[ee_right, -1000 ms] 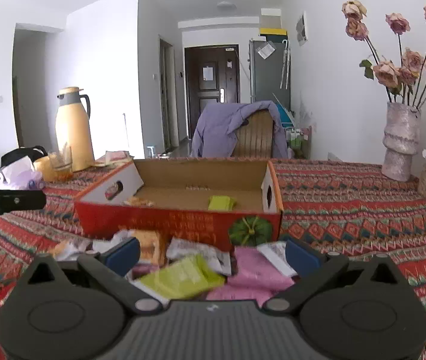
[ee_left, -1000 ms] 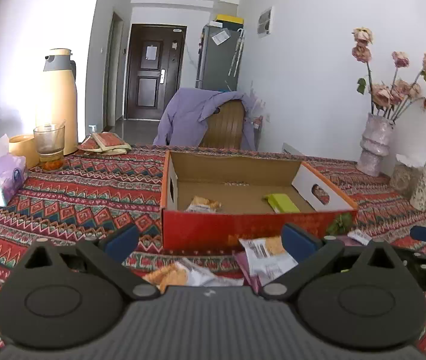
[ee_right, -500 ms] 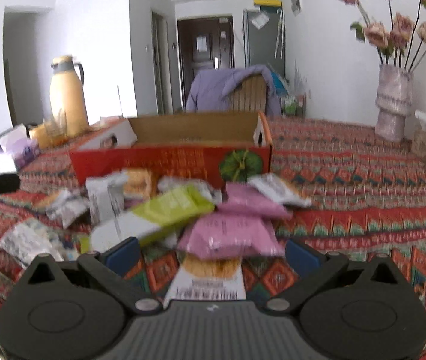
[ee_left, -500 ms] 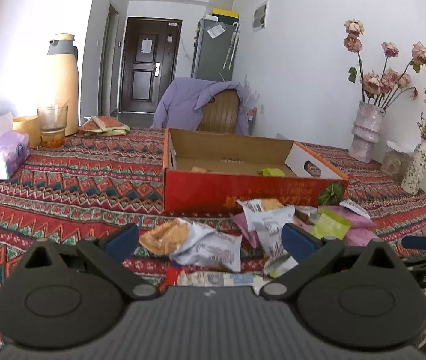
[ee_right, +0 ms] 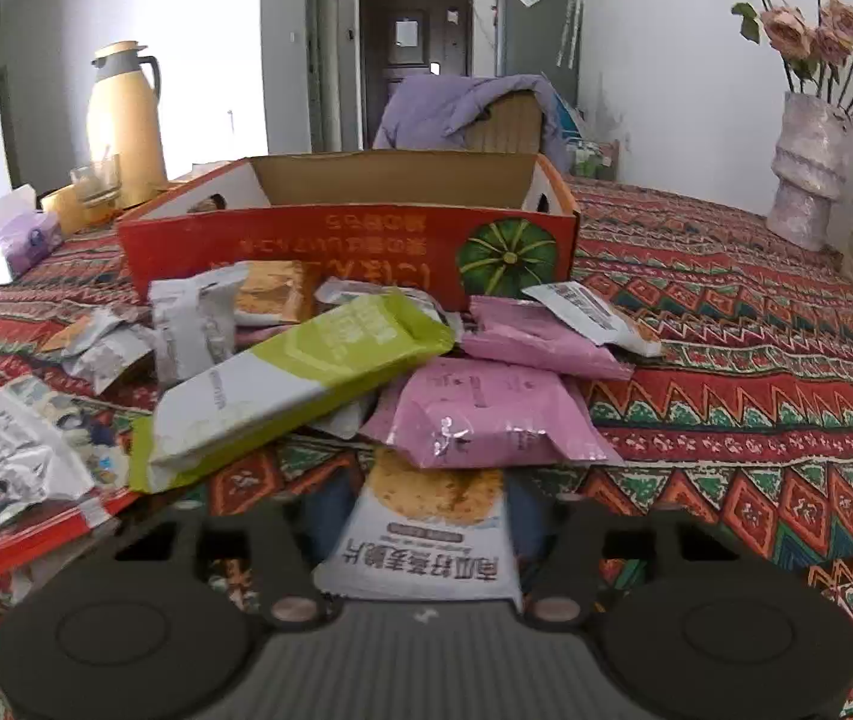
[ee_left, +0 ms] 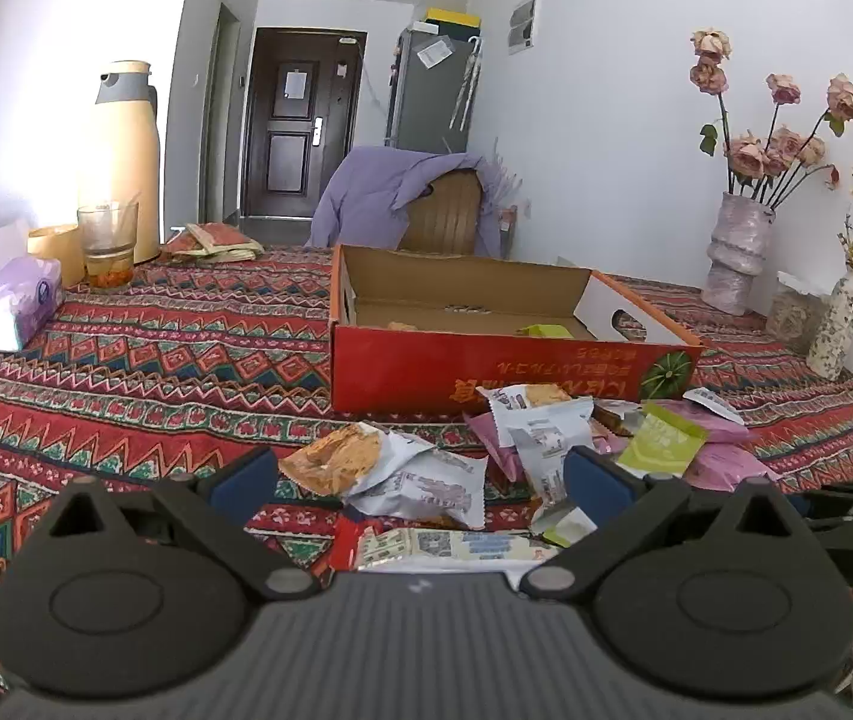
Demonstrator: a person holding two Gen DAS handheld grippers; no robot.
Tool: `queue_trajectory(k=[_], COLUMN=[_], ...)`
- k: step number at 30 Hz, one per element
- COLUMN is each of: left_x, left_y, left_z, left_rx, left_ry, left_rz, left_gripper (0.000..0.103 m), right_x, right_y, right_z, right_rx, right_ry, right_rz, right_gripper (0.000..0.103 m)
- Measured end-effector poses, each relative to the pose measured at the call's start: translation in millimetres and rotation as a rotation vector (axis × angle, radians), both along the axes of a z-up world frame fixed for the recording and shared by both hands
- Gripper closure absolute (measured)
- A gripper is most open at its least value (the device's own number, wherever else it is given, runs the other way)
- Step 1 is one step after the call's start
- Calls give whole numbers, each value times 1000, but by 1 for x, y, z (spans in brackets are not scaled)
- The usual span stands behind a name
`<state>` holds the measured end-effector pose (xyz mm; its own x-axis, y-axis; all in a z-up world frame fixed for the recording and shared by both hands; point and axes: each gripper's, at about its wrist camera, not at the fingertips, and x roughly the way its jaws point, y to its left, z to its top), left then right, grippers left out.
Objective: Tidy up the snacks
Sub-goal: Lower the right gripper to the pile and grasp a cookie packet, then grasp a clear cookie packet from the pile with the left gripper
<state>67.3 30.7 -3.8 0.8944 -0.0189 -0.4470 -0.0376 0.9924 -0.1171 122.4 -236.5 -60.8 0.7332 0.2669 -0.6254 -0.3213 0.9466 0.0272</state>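
A red cardboard box (ee_left: 504,369) stands open on the patterned tablecloth, with a green packet (ee_left: 546,331) and a small snack inside. Several snack packets lie heaped in front of it. My left gripper (ee_left: 420,477) is open above a white and orange packet (ee_left: 390,468) and a flat packet (ee_left: 456,543). In the right wrist view the box (ee_right: 348,246) is beyond a green packet (ee_right: 306,372) and pink packets (ee_right: 486,414). My right gripper (ee_right: 426,510) has closed on a white cracker packet (ee_right: 426,534) that lies between its fingers.
A yellow thermos (ee_left: 123,162), a glass (ee_left: 107,243) and a tissue box (ee_left: 6,306) stand at the far left. Flower vases (ee_left: 735,252) stand at the right by the wall. A chair with a purple cloth (ee_left: 414,198) is behind the table.
Both grippers have drawn back and dropped toward the heap. The right gripper's fingers have narrowed from wide open onto the white cracker packet. The left stays open.
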Motion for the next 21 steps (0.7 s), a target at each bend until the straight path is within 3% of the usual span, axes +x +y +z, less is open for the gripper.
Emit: queue_trajectory(k=[2, 8, 16, 21], left_x=[1, 0, 5, 13], left_y=[0, 5, 9, 7], left_z=[-1, -2, -2, -1], left_rx=[-1, -4, -7, 15], left_ry=[8, 21, 51, 74], left_rz=[5, 26, 58, 53], left_gripper=[0, 0, 0, 0], right_x=[-3, -23, -46, -40], right_y=[0, -4, 1, -1], right_z=[1, 16, 58, 59], right_rx=[-3, 58, 121, 124], right_ry=[-12, -70, -226, -226], right_rz=[7, 42, 100, 78], right_gripper=[63, 64, 64, 64])
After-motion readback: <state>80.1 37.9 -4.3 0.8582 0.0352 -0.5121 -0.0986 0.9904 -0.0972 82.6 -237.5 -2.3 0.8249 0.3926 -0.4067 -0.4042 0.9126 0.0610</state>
